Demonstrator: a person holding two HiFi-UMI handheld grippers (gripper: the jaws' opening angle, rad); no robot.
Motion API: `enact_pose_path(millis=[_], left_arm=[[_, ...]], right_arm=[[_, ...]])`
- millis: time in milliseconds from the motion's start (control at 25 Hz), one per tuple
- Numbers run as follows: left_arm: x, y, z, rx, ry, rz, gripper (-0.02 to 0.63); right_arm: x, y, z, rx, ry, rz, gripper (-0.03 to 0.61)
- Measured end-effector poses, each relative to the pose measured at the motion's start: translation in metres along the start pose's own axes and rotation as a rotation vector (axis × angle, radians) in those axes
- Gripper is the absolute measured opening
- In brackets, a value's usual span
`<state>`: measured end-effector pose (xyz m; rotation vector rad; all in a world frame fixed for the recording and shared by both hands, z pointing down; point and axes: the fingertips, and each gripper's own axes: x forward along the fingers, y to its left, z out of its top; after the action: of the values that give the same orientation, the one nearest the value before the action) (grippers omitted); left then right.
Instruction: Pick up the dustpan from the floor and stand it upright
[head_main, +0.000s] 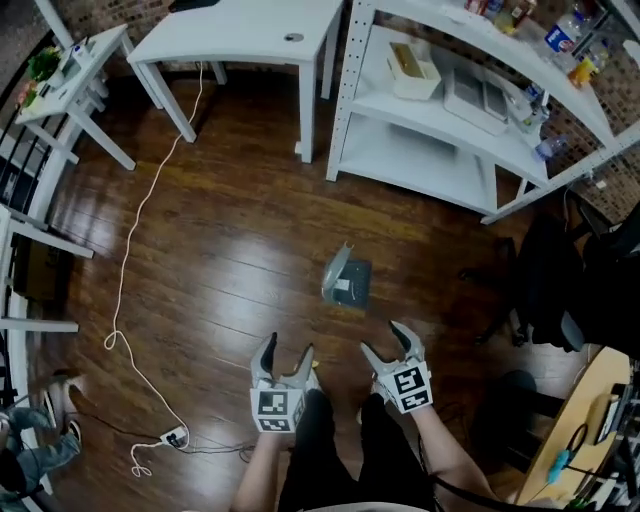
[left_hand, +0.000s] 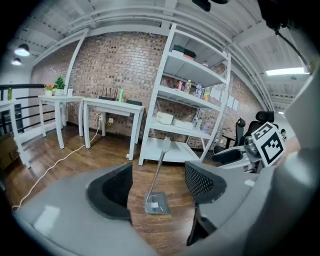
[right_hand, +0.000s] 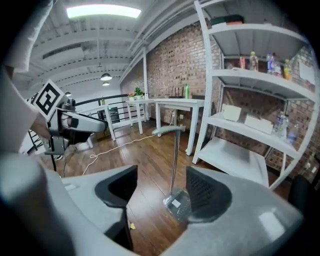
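Observation:
The grey dustpan (head_main: 347, 280) stands upright on the wooden floor, its pan flat down and its long handle rising toward the head camera. Neither gripper touches it. My left gripper (head_main: 285, 355) and right gripper (head_main: 390, 340) hover side by side in front of it, near my legs, both open with nothing between the jaws. In the left gripper view the dustpan (left_hand: 157, 204) shows between the open jaws of the left gripper (left_hand: 158, 182), well beyond them. In the right gripper view the dustpan (right_hand: 177, 204), its handle (right_hand: 174, 155) upright, stands past the open right gripper (right_hand: 161, 186).
A white shelf unit (head_main: 460, 130) stands behind the dustpan at the right, a white table (head_main: 250, 40) at the back. A white cable (head_main: 140, 220) runs across the floor to a power strip (head_main: 172, 437). A black chair (head_main: 560, 290) is at the right.

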<state>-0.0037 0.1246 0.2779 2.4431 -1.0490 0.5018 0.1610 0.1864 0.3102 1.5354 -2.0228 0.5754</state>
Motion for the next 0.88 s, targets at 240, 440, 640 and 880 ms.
enact_pose_path(millis=[240,440,640,880], left_arm=[[-0.066,-0.081,0.123,0.066,-0.169,-0.034,0.345],[-0.124,-0.176,0.188,0.241,-0.331,0.039,0.350],[-0.184,-0.263,0.207,0.241,-0.369,0.125,0.354],[-0.259,-0.344,0.197,0.241,-0.428,0.066,0.356]], right_arm=[[-0.141,-0.007,0.115,0.035,-0.278,-0.106,0.388],[-0.260,-0.047,0.162,0.084,-0.537,-0.197,0.431],[-0.371,-0.058,0.162,0.075,-0.597,-0.200,0.431],[-0.468,-0.026,0.144,0.088,-0.645,-0.221,0.430]])
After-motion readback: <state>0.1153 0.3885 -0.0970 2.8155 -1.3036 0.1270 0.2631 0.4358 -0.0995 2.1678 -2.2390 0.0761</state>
